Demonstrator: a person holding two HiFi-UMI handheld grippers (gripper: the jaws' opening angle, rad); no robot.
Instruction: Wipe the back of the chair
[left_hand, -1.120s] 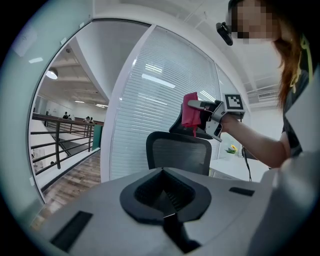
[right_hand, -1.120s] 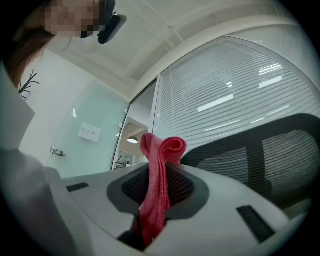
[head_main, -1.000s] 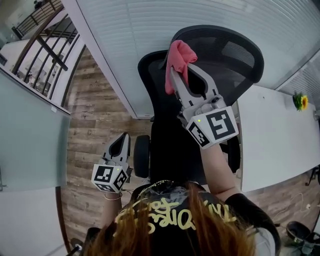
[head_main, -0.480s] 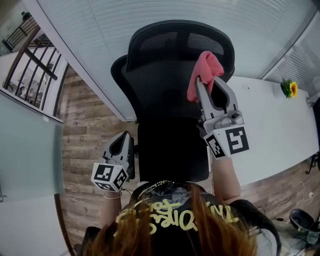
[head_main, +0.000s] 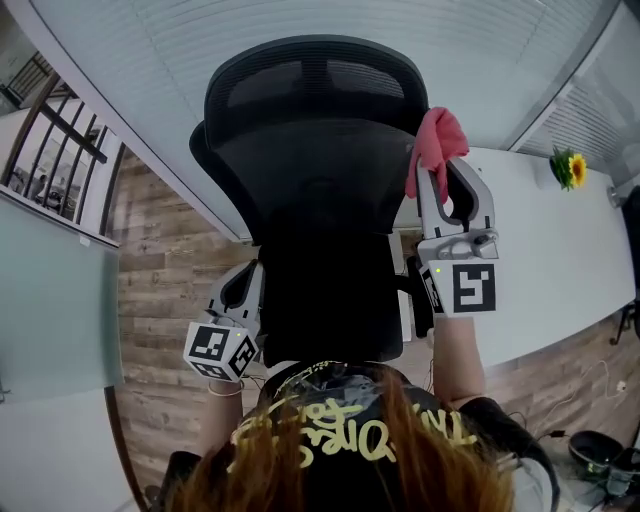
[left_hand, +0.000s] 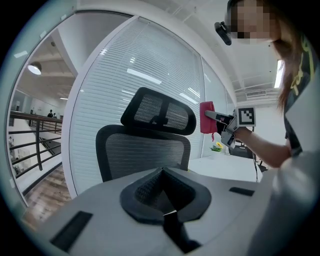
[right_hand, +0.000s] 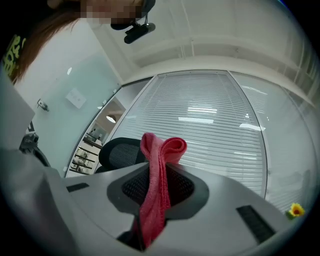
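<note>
Office: tool's (head_main: 438, 172) cloth (head_main: 439, 135) beside chair back (head_main: 300, 190)

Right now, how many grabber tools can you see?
2. The left tool sits low beside the chair, shut on nothing. The right tool is up by the chair's top edge, shut on the pink cloth.

right gripper (head_main: 446, 186) raised, our forearm stretched forward, jaws clamped on a pink cloth (head_main: 438, 140). left gripper (head_main: 243, 292) low at our side, jaws together, nothing between them.
</note>
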